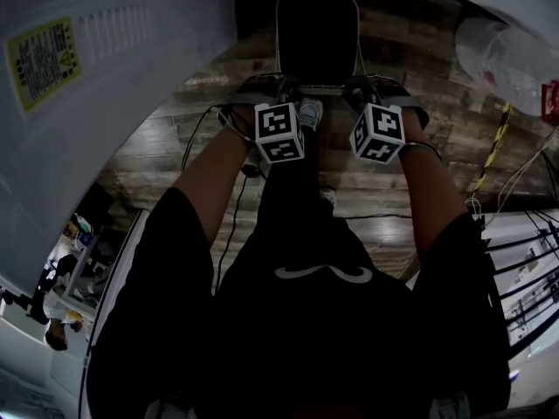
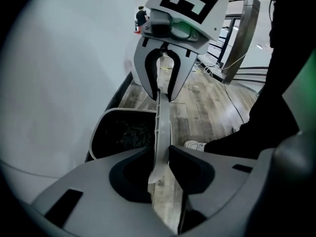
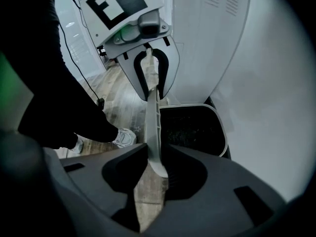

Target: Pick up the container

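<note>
Container (image 1: 316,33): a rounded-rectangular bin with dark walls, a dark interior and a pale grey rim, upright with its open mouth upward over the wood-plank floor (image 1: 419,147). The near edge of its rim, a thin grey strip, is pinched at two separate places, by the left gripper (image 2: 160,157) and the right gripper (image 3: 157,154). Whether its base touches the floor cannot be told.

Looks to me like a lab: white cabinet (image 1: 131,42) with a yellow warning label (image 1: 39,59), loose cables (image 1: 234,216) on the plank floor (image 1: 437,85) beside it, metal racks (image 1: 528,238) opposite.
</note>
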The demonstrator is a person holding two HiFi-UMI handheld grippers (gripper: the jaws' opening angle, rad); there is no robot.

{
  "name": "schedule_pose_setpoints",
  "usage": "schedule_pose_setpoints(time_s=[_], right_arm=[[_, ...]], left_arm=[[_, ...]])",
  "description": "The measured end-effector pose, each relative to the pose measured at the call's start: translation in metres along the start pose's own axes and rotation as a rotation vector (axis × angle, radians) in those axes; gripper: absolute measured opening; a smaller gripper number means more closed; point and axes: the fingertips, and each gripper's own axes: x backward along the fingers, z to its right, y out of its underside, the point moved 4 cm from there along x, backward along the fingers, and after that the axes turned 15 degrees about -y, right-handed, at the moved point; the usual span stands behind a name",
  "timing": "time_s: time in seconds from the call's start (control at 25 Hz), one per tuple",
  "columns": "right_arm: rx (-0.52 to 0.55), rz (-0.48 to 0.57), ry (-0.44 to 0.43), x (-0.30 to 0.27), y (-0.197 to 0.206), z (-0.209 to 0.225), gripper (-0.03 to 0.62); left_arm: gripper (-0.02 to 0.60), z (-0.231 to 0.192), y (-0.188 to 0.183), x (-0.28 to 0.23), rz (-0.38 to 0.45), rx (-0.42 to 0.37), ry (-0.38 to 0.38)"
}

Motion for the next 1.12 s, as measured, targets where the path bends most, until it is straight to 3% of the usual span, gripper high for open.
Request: schedule_pose_setpoints(time_s=[0.32,0.44,0.72,1.12], right_arm=[[-0.016,-0.028,-0.112,0.003,-0.001,0.005,0.106],[0.046,-0.055,-0.120,0.000,-0.002,0.000,0.097],[0.038,-0.093,-0.127,-0.007,-0.002,-0.003,0.094],[0.039,-0.118,-0.104,0.004,-0.004,0.006,0.094]], left_arm=[[0.112,-0.007,-0.004,0.000,-0.037,-0.005,0.100],[0.110,-0.004,-0.002,0.000,-0.054,-0.012,0.125],[0.109,0.000,-0.001,-0.003,-0.076,-0.014,0.132],[0.105,-0.012,-0.005,0.003,-0.039,-0.032,0.093]])
